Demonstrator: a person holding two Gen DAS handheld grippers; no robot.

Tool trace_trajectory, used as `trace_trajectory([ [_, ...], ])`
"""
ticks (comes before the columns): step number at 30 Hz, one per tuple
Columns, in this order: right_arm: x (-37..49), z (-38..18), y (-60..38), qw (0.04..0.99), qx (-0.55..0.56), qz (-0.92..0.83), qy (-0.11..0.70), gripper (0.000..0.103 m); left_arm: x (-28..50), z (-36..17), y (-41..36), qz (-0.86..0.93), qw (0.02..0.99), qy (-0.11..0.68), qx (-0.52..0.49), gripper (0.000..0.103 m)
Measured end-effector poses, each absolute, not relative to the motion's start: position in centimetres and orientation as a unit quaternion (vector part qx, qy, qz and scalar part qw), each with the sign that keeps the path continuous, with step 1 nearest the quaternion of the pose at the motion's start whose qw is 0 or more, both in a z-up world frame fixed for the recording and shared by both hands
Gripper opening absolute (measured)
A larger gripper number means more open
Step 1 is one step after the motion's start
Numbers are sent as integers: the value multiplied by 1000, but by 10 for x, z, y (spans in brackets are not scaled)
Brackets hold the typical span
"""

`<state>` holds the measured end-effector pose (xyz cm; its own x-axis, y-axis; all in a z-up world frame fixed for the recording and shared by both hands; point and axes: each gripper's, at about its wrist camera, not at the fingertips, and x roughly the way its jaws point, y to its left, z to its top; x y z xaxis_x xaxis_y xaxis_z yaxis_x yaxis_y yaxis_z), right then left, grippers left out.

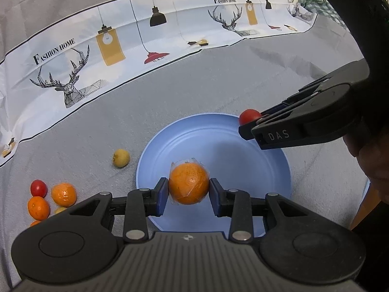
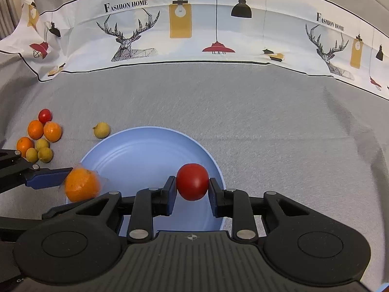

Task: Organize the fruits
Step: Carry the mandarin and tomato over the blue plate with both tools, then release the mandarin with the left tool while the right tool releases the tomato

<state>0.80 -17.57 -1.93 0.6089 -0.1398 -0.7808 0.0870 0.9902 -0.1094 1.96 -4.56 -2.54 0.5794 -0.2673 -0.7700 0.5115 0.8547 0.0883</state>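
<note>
Fruits are mostly unsorted at this stage. The blue plate [image 2: 145,146] carries no fruit resting on its surface; the two pieces above it are both held in tools.

**Progress**
- Left of both tools, a cluster lies on the grey-covered desk [image 2: 267,112]: three oranges [image 2: 35,129], several small yellow fruits [image 2: 42,144] and one red tomato [image 2: 45,115].
- One further yellow fruit [image 2: 101,130] sits apart from the cluster, just beside the far left rim of the plate.
- Judged from this layout, the task is at an early stage: two pieces are in transfer, and roughly eight remain to be moved.

**Left tool** [image 1: 188,189]
- Partly closed, pinching a film-wrapped orange [image 1: 188,183] between its blue pads [image 1: 161,194].
- The wrapped orange hangs over the near portion of the plate; contact with the plate cannot be determined.

**Right tool** [image 2: 192,189]
- Partly closed, pinching a red tomato [image 2: 192,181] between its pads.
- The tomato is positioned over the near right part of the plate, close to the rim. In the left wrist view it appears at the plate's far right edge.

Both releases are still pending.
</note>
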Motion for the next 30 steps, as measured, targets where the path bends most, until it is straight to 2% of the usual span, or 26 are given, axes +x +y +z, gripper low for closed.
trace_trajectory([
  [26,10,-25,-174,892,-40,-57,447,30,24,-23,-46,-222,876,402,144,40],
  [30,9,-26,-174,890,-41,-59,449,33,24,-21,-45,-226,877,400,139,51],
])
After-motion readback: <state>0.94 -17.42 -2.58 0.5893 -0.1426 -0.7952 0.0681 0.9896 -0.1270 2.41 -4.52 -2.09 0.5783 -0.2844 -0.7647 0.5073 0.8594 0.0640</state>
